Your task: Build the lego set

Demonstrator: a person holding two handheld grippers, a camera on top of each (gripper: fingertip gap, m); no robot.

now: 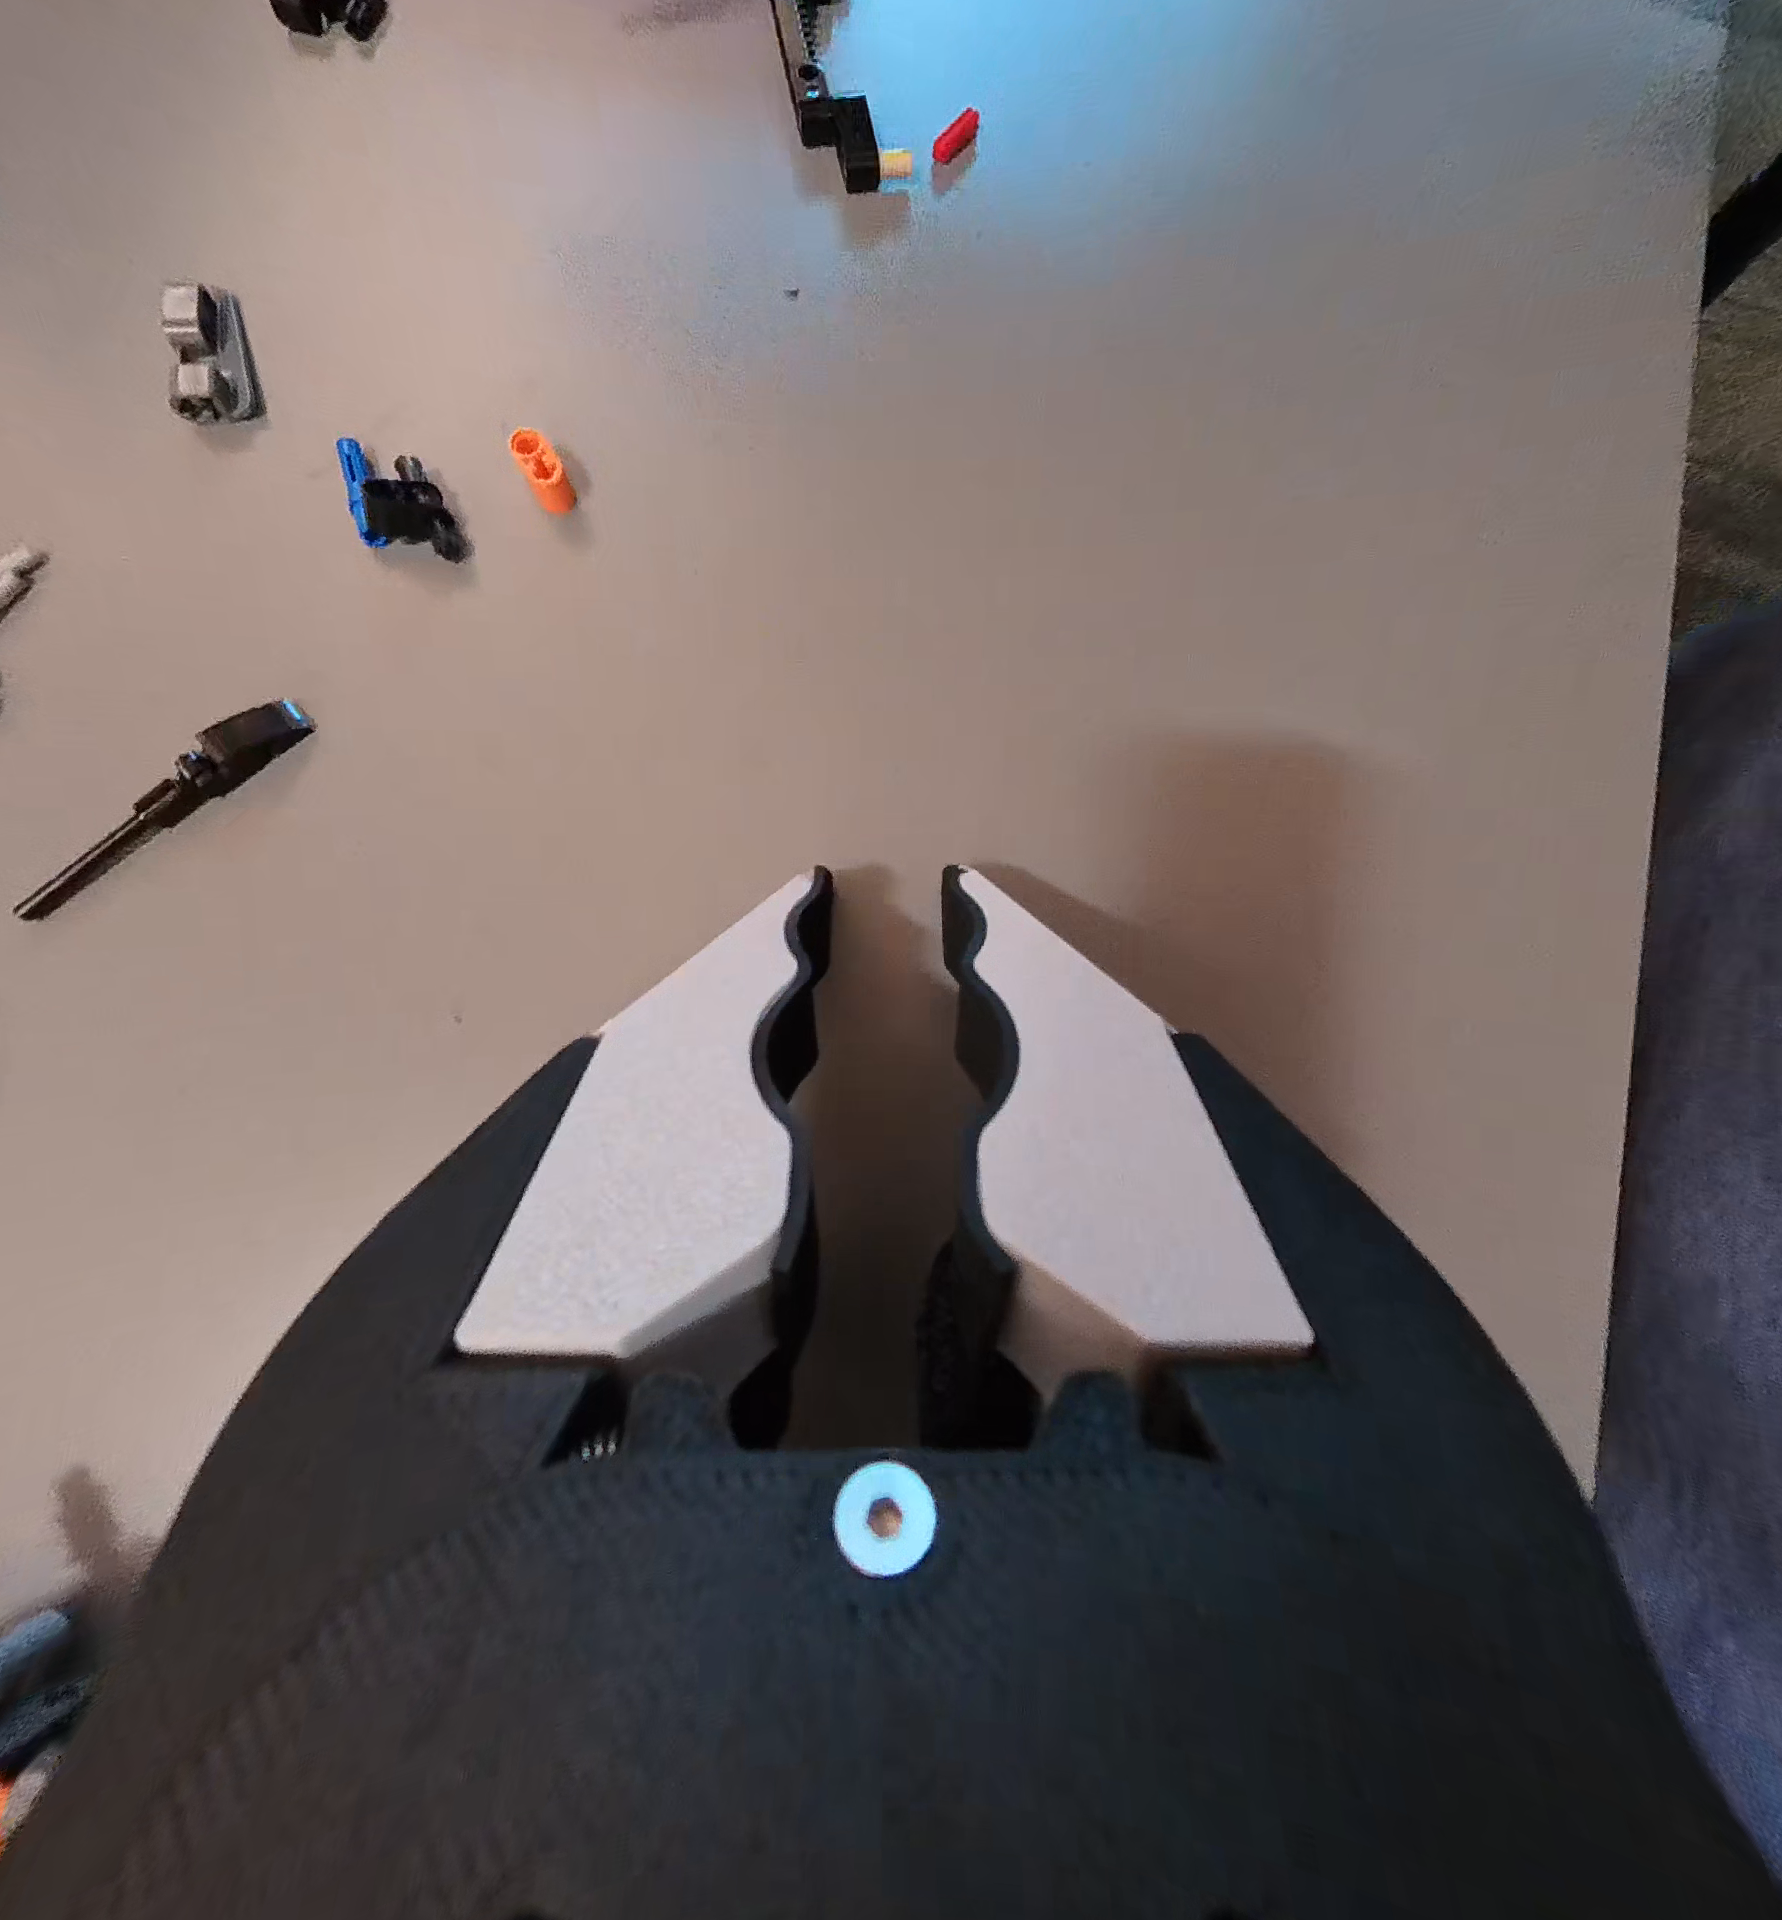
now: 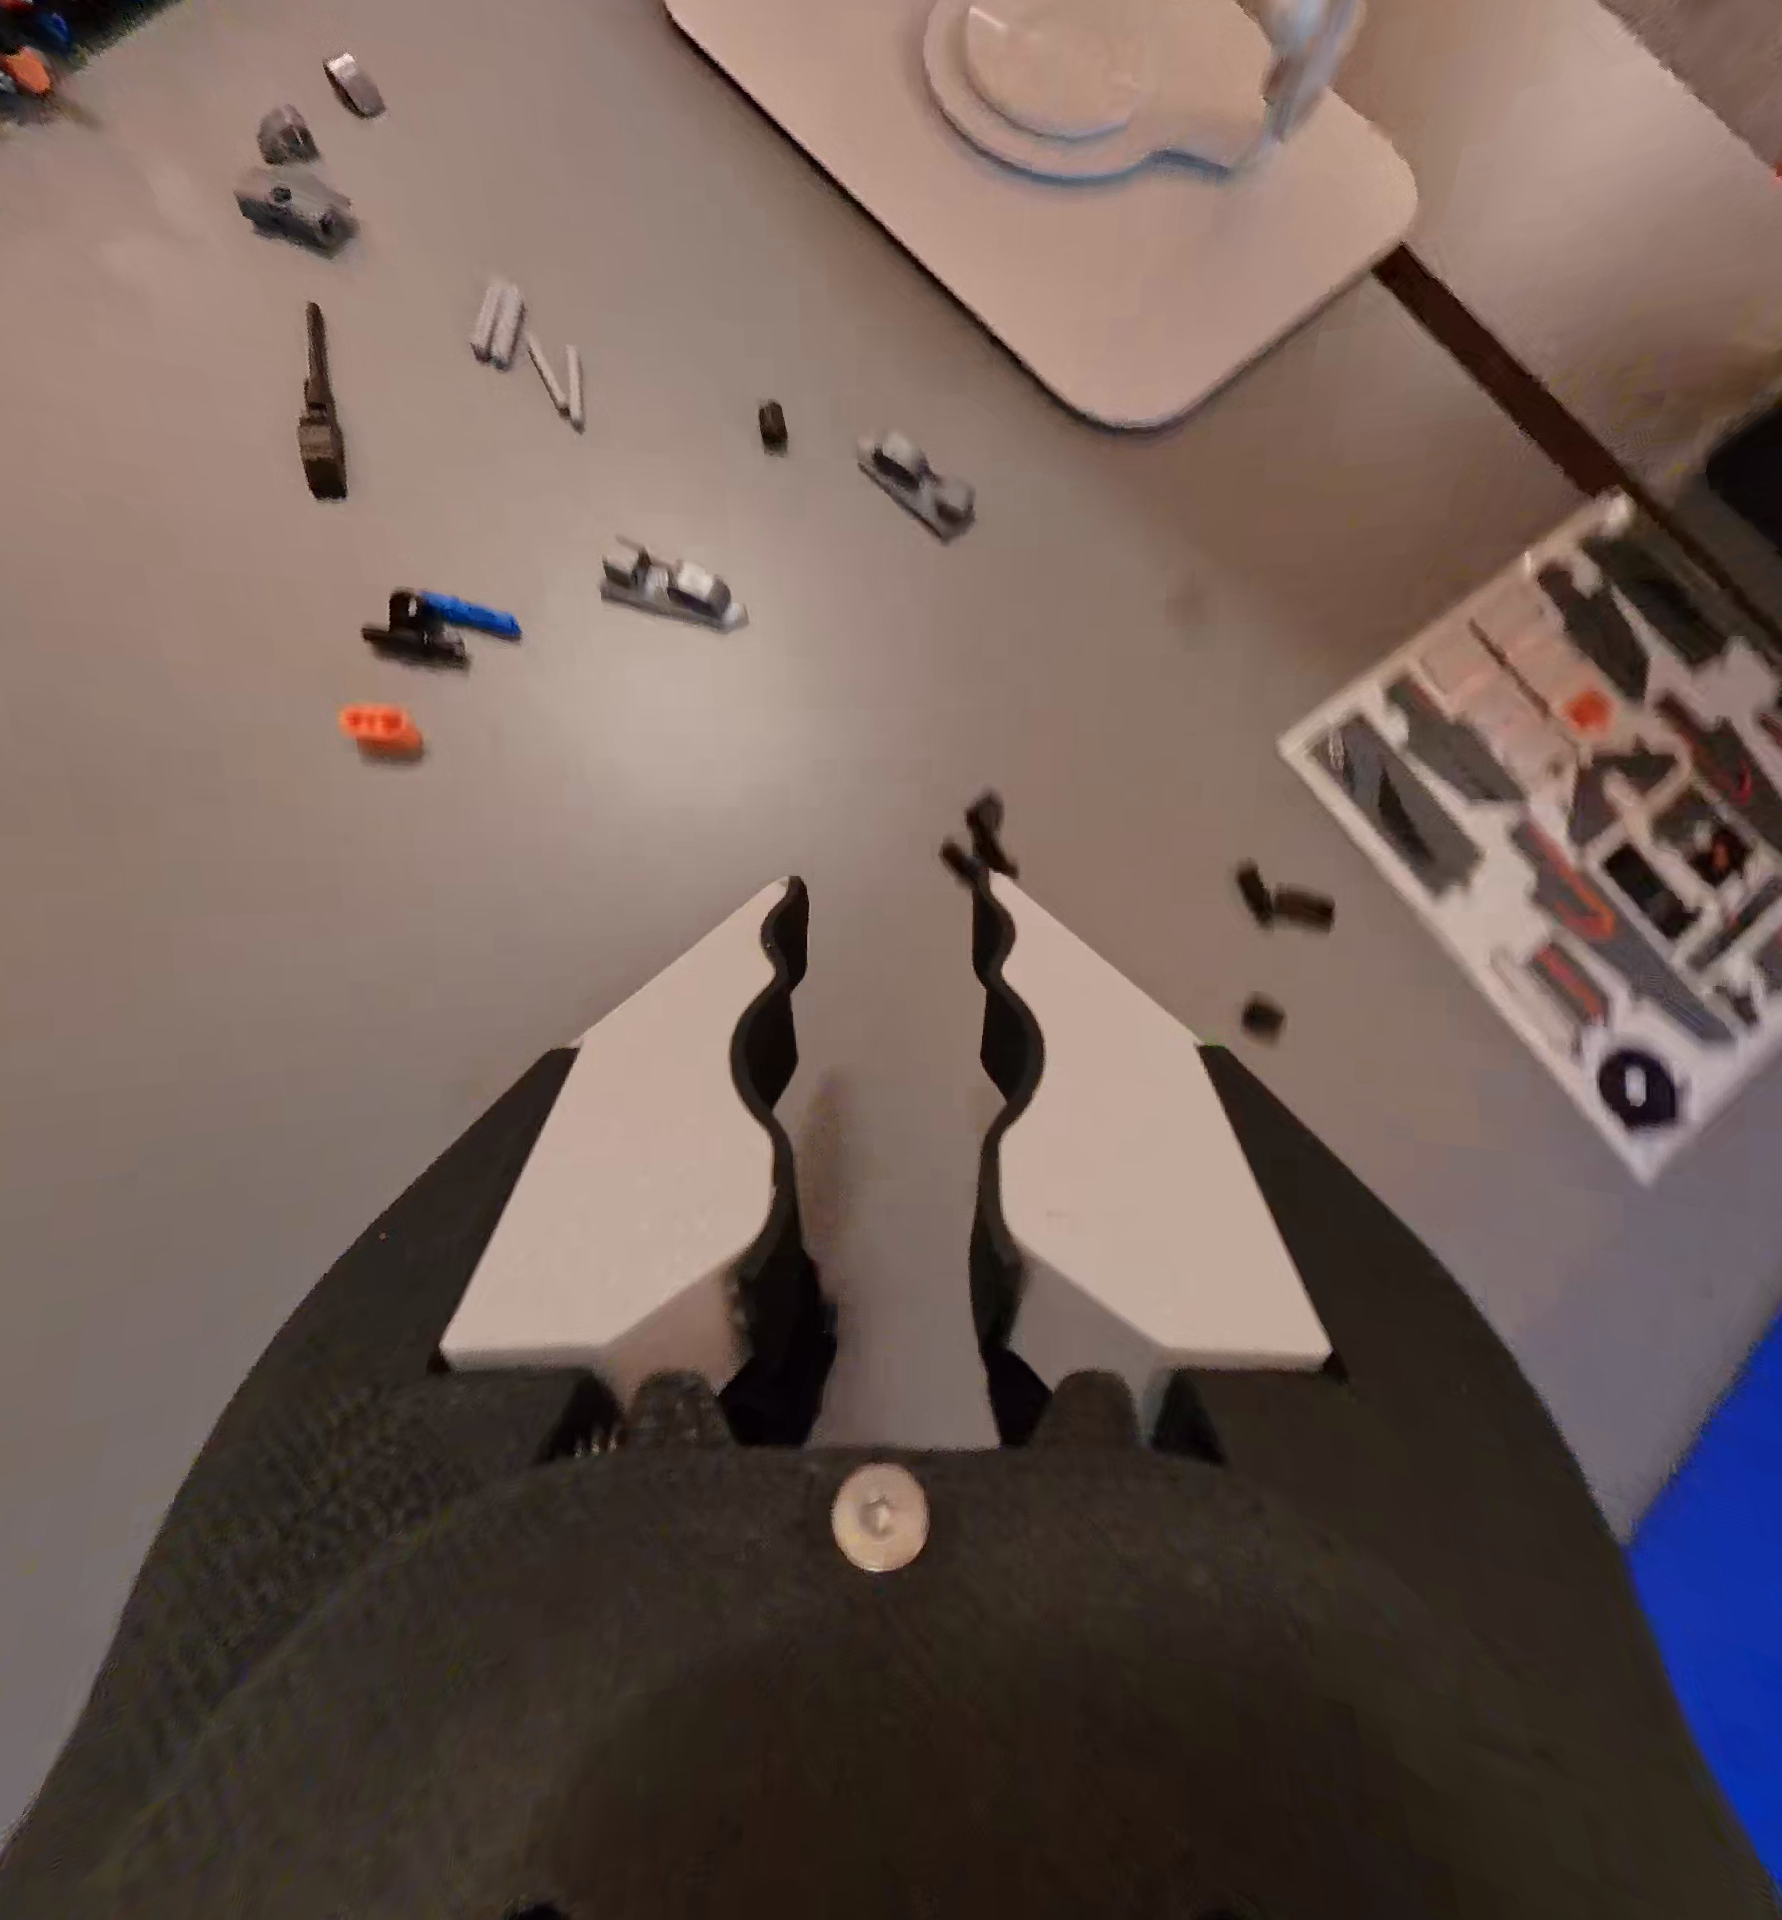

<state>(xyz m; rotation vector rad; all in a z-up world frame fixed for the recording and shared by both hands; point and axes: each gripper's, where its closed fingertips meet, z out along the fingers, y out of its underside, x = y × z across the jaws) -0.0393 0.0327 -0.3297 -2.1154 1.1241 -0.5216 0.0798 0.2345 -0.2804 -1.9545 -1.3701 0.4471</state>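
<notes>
Evidently between picks: both hand-held grippers, left [image 1: 885, 883] and right [image 2: 887, 891], parted and empty, hovering over tabletop [image 2: 762, 748], small black pins [image 2: 980, 836] just ahead of right fingertips.

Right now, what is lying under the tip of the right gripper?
Small black pegs lie on the grey table just past the right gripper, beside its right fingertip. Between the open jaws only bare table shows. Whatever lies beneath the fingers and black body is hidden.

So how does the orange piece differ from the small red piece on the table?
The orange piece is a short block with two round holes; the red piece is a slimmer peg with no visible holes. The orange piece lies among the loose parts; the red one lies beside a black beam. Both rest on the table, untouched.
</notes>
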